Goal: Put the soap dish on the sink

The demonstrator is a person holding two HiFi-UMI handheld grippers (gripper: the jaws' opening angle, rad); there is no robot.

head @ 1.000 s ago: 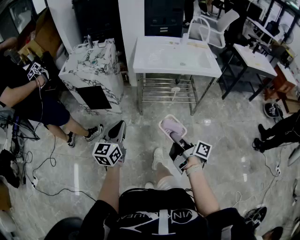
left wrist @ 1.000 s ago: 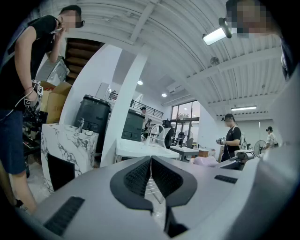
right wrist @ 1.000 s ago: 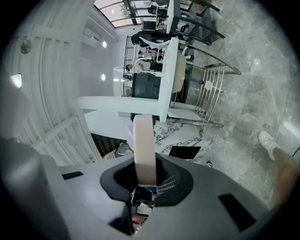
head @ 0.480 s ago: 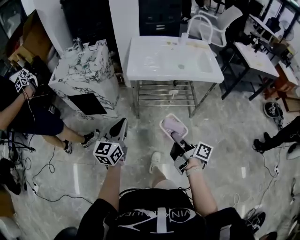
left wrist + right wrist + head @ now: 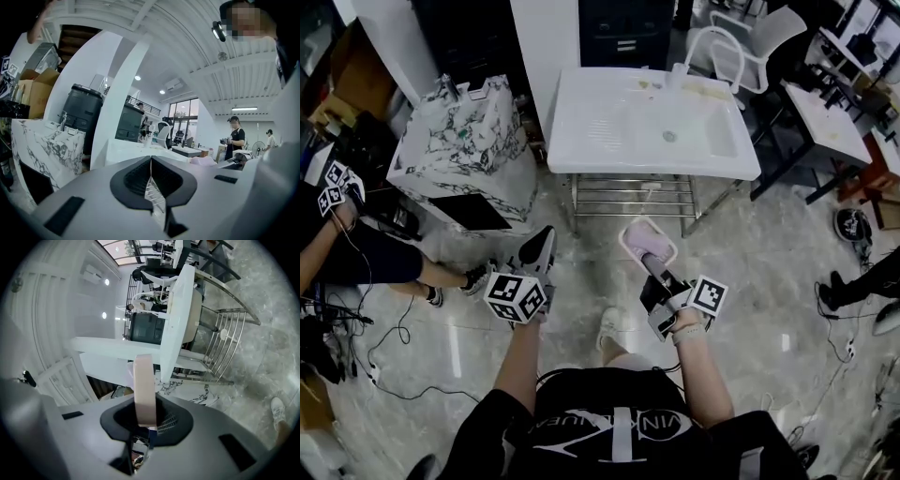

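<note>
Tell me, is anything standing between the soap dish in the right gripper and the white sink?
Nothing visible does. The soap dish, clamped in the right gripper, faces the sink across bare floor.

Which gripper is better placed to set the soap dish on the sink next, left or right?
Right. The right gripper has its jaws shut on the soap dish, held out toward the sink ahead. The left gripper is shut and empty, so it would need a handover first.
</note>
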